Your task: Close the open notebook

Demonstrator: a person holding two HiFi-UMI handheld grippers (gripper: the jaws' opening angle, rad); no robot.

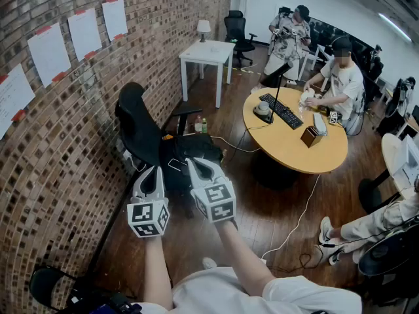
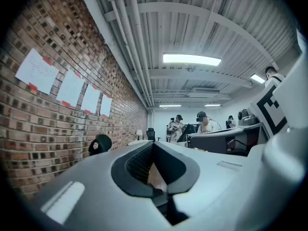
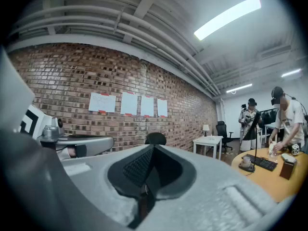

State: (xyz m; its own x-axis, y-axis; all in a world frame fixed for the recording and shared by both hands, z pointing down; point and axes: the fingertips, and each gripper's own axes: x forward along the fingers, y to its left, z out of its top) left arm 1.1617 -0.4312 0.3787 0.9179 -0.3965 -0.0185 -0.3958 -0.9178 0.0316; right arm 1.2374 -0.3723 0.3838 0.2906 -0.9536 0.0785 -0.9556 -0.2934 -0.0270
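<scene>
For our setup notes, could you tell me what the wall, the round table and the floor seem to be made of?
The wall looks like rough, matte red-brown brick, with mortar lines showing. The round table has a smooth tan top, probably wood or laminate. The floor seems dark, slightly glossy wood planks; board seams show.
</scene>
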